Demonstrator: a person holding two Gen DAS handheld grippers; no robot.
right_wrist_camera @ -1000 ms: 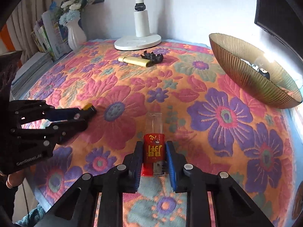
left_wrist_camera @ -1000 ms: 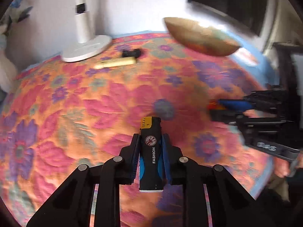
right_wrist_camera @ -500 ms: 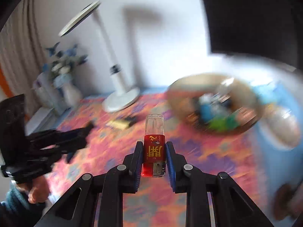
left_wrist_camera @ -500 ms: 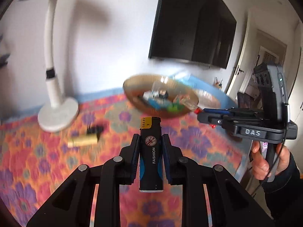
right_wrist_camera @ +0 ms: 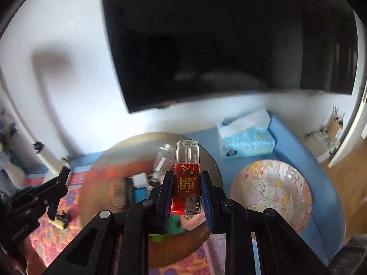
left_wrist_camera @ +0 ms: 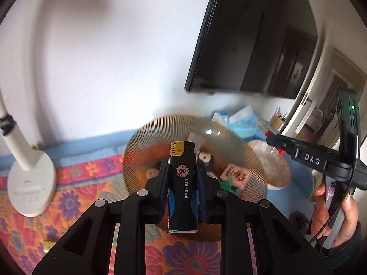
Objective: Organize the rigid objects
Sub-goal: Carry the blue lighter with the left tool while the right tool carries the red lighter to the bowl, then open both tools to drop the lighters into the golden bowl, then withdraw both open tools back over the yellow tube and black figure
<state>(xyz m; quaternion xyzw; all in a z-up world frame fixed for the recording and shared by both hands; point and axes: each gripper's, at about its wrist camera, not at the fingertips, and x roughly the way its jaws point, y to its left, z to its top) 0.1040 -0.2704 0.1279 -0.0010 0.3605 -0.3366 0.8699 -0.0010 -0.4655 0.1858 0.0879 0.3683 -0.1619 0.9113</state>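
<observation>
My left gripper (left_wrist_camera: 182, 171) is shut on a black and blue lighter (left_wrist_camera: 182, 190) with a yellow top, marked FASHION. It hangs above the near side of a ribbed golden bowl (left_wrist_camera: 146, 142) that holds several small items. My right gripper (right_wrist_camera: 186, 178) is shut on a red lighter (right_wrist_camera: 186, 178) with a clear end, over the same golden bowl (right_wrist_camera: 101, 169). From the left wrist view, the right gripper (left_wrist_camera: 275, 142) reaches in from the right, beside the bowl's far rim. The right wrist view has the left gripper (right_wrist_camera: 62, 174) at the left edge.
A white lamp base (left_wrist_camera: 29, 183) stands left on the flowered cloth (left_wrist_camera: 80, 183). A yellow lighter (right_wrist_camera: 58, 222) and a small black object lie left of the bowl. A flowered plate (right_wrist_camera: 270, 192) and a tissue box (right_wrist_camera: 245, 139) sit right, on blue. A dark screen (right_wrist_camera: 218, 41) hangs above.
Both grippers have risen off the cloth with their lighters and swung right toward the golden bowl, which now lies right under the fingertips. The grips on the lighters are unchanged.
</observation>
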